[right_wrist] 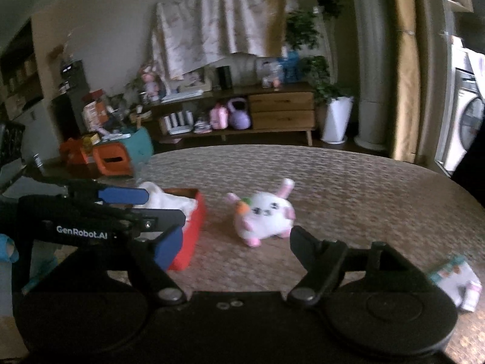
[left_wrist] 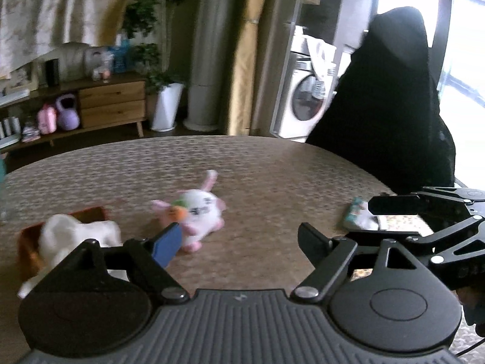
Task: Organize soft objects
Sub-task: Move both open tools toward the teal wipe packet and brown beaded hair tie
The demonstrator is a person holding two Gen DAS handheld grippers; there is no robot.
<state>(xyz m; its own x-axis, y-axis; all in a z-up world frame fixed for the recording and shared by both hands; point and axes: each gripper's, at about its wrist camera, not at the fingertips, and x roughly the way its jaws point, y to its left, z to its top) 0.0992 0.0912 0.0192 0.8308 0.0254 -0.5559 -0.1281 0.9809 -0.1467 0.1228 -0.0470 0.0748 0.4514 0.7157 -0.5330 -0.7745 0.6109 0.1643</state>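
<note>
A white and pink bunny plush [left_wrist: 200, 212] [right_wrist: 266, 212] holding a carrot lies on the woven table top. To its left stands a red box [left_wrist: 28, 248] [right_wrist: 194, 227] with a white soft toy [left_wrist: 78, 236] [right_wrist: 169, 201] inside. A small printed soft packet [left_wrist: 357, 212] [right_wrist: 457, 279] lies to the right. My left gripper [left_wrist: 239, 245] [right_wrist: 165, 205] is open and empty, hanging near the box's front. My right gripper [right_wrist: 238, 244] is also open and empty, just short of the bunny. One of its fingers [left_wrist: 394, 205] shows at the right of the left wrist view.
The round table [left_wrist: 272, 163] has a curved far edge. A tall black shape [left_wrist: 394, 106] stands behind it at the right. Further back are a wooden sideboard [right_wrist: 282, 106], a potted plant [right_wrist: 333, 118], a washing machine [left_wrist: 306, 100] and orange and teal bins [right_wrist: 121, 154].
</note>
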